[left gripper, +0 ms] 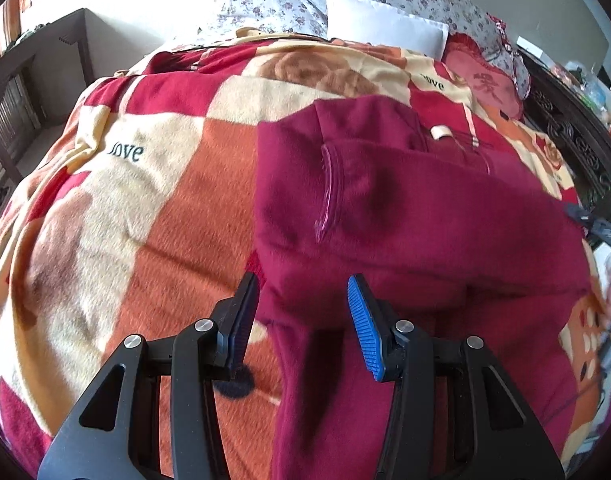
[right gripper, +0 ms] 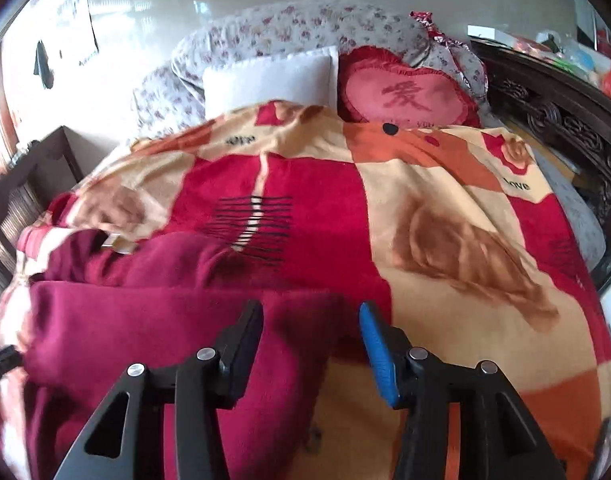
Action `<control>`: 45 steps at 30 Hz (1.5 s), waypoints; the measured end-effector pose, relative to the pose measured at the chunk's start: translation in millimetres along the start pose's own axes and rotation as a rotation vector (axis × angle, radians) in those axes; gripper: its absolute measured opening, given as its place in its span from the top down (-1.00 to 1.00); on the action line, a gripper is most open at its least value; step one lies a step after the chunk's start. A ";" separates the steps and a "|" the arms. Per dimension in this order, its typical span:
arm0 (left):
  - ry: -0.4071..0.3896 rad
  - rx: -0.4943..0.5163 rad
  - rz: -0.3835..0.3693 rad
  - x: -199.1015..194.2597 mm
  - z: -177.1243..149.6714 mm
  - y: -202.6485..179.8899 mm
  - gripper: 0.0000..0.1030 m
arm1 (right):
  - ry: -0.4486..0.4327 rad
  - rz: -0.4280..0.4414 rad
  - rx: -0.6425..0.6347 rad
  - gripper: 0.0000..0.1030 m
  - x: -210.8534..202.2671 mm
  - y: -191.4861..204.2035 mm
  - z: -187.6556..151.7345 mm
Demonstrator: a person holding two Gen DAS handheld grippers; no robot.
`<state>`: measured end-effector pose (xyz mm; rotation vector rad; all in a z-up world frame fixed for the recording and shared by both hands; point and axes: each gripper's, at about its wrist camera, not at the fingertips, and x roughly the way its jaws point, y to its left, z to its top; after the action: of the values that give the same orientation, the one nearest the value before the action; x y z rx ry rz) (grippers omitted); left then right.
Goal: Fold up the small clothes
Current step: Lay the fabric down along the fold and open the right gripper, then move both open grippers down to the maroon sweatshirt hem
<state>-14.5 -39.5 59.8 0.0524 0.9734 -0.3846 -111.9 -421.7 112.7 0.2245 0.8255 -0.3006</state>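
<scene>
Left wrist view: maroon fleece garment [left gripper: 405, 216] lies spread on the patchwork blanket [left gripper: 145, 216] covering the bed, a pale label [left gripper: 440, 133] at its far edge; the left gripper [left gripper: 303, 300] hovers over its near left hem, jaws apart, nothing between them. Right wrist view: the garment [right gripper: 153, 320] occupies the near left, folded over on itself; the right gripper [right gripper: 311, 328] sits at its right edge, jaws parted and empty. Beyond: white pillow [right gripper: 269, 78], heart cushion [right gripper: 405, 98], floral bedding [right gripper: 297, 28].
</scene>
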 end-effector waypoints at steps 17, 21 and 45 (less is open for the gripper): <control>-0.019 0.041 0.029 -34.8 -33.4 -15.5 0.11 | 0.145 0.023 0.012 0.07 -7.3 30.7 -68.2; -0.015 0.045 0.026 -42.1 -42.4 -15.4 0.09 | 0.123 0.041 0.004 0.03 -40.9 32.8 -74.5; 0.186 0.049 -0.138 -91.5 -149.3 0.0 -0.12 | 0.242 0.137 0.025 -0.17 -155.6 29.3 -228.4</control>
<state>-179.1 19.4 49.7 0.0661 1.1550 -0.5379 -357.9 -296.1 81.1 0.3443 1.0405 -0.1563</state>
